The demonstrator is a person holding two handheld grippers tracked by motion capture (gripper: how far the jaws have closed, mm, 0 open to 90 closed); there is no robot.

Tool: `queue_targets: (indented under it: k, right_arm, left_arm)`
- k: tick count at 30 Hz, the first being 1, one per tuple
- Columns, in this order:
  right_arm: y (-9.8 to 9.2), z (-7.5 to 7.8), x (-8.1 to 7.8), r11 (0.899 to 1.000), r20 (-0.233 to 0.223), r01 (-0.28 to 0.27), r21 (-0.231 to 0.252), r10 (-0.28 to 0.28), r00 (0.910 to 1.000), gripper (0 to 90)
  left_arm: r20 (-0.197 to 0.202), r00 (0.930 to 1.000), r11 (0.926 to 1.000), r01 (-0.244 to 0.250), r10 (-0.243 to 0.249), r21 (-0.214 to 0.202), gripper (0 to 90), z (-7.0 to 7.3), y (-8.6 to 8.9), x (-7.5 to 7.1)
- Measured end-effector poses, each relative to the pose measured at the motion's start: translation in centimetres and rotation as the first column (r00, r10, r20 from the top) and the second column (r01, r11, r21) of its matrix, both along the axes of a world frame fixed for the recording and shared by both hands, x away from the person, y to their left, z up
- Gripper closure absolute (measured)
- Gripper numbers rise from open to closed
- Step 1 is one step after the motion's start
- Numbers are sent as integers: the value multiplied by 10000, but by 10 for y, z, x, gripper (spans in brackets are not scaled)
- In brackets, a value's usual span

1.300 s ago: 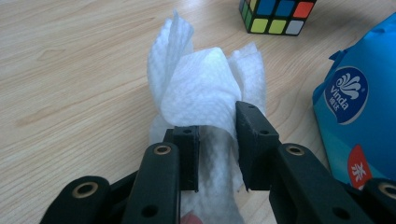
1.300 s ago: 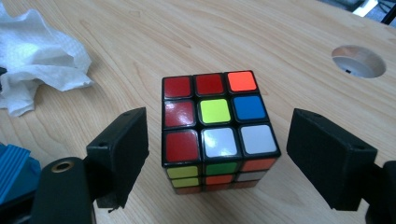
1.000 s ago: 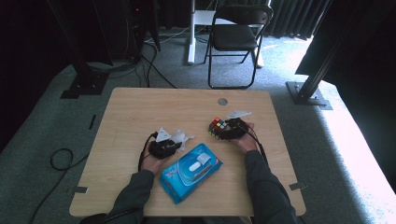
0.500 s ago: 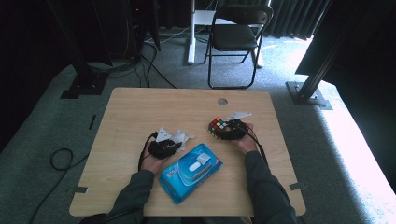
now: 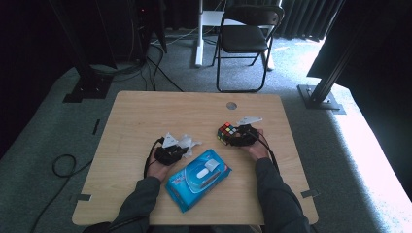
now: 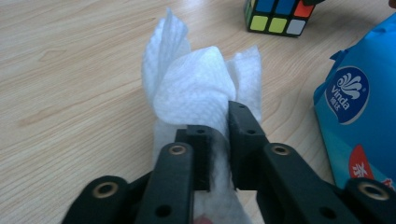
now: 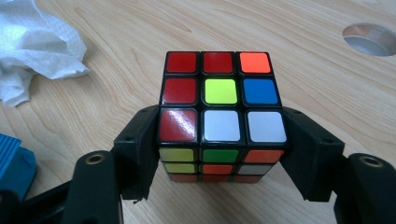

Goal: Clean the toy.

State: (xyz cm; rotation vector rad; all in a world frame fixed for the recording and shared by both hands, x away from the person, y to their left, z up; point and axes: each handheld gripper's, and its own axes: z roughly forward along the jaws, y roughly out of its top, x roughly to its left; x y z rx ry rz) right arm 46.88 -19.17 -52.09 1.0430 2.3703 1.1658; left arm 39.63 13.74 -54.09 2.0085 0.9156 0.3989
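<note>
High view: a light wooden table [image 5: 145, 116] with a round cable hole [image 5: 231, 105] near its far edge. The person's forearms enter from the bottom, one gripper in each hand. The left gripper [image 5: 180, 149] lies left of centre with a crumpled white wet wipe [image 5: 186, 141] at its tip. The right gripper [image 5: 232, 136] lies right of centre with a Rubik's cube [image 5: 225, 132] at its tip. A blue Vinda wet-wipe pack [image 5: 197, 178] lies flat between the forearms, nearer the person, just beside the left gripper. A black folding chair [image 5: 245, 39] stands on the floor beyond the table.

Left gripper view: the jaws have just been closing and now stand narrow, pinching the wet wipe [image 6: 196, 93] between them. The wipe stands bunched up above the fingertips [image 6: 243, 121], its lower part passing down between the jaws. The table surface is just under it. The Vinda pack [image 6: 355, 121] is close at the right edge; the cube [image 6: 278, 14] is farther off at the top.

Right gripper view: the jaws bracket the Rubik's cube [image 7: 219, 102] on its left and right sides, pads against the lower part of the cube, which rests on the table. Top face shows red, orange, yellow-green, blue and white stickers. The wipe [image 7: 37, 46] lies at upper left, apart from the cube; the cable hole [image 7: 371, 39] at upper right.
</note>
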Motion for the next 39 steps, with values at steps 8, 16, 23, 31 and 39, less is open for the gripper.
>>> queue_targets:
  k: [8, 16, 23, 31, 39]
  right_arm:
    - [-2, 5, -4, 10000, 56, 11, 43, -11, 10000, 344]
    - [1, 10, -11, 9998, 146, -160, -85, 162, 9998, 344]
    - [5, 13, -16, 9995, 332, -318, -87, 321, 9989, 344]
    - [7, 12, -22, 9987, 351, -501, -77, 504, 9981, 344]
    - [10, 15, -27, 9979, 488, -635, -131, 640, 9968, 344]
  left_arm:
    - [69, 10000, 10000, -2, 3, -10, 845, 6, 0, 1]
    - [358, 9993, 9999, 144, -145, 27, 849, 21, -4, 1]
    - [556, 9980, 9995, 310, -310, 8, 851, 34, -6, 2]
    - [751, 9959, 9985, 522, -508, -164, 850, 47, -13, 4]
    - [1013, 9927, 9972, 686, -652, -309, 849, 65, -20, 8]
